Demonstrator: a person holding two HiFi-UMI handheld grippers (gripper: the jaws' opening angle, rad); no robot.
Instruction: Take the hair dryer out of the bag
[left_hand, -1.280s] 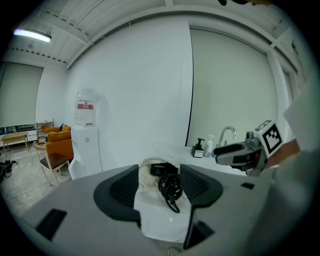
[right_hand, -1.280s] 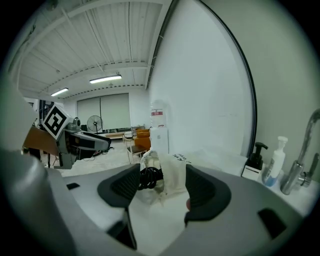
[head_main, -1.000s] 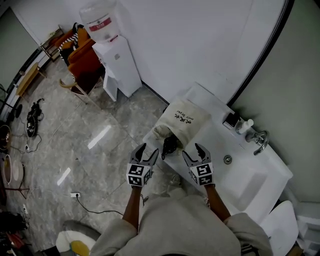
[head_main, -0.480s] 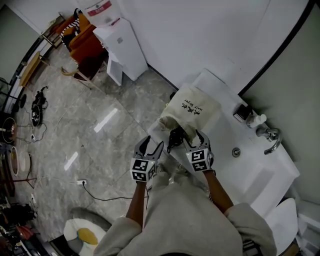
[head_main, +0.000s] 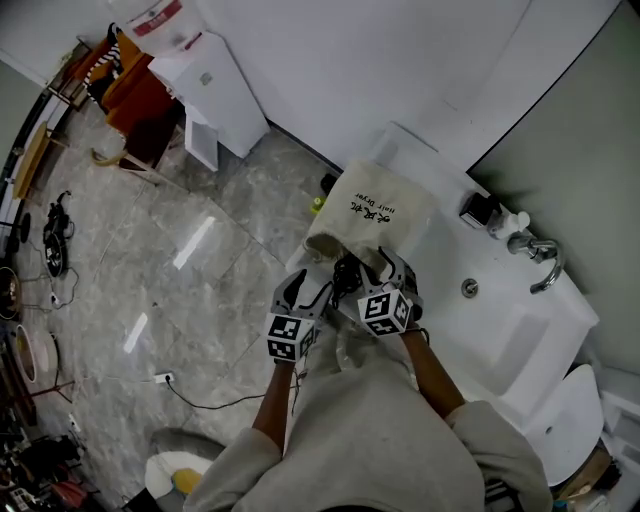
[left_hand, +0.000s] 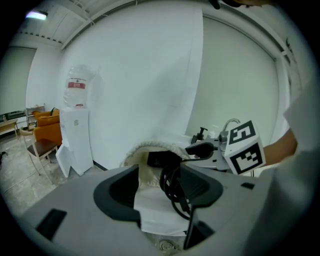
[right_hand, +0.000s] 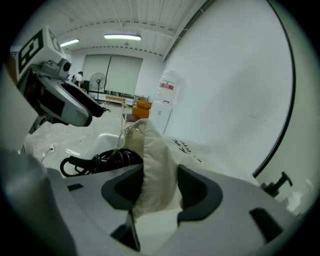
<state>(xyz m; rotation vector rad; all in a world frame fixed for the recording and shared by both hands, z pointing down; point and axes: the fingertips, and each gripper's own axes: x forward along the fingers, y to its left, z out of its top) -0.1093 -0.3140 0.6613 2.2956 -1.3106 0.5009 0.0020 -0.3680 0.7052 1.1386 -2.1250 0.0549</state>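
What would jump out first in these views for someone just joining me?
The cream cloth drawstring bag printed "hair dryer" lies on the white sink counter, a black coiled cord spilling from its mouth. The right gripper has just been closing its jaws on the bag's rim, while the left gripper hangs open, facing the cord.

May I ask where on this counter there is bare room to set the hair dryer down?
Free: the sink basin beyond the drain, and the counter strip between bag and drain. Crowded: the bag's mouth with the coiled cord, and the back edge by the faucet.
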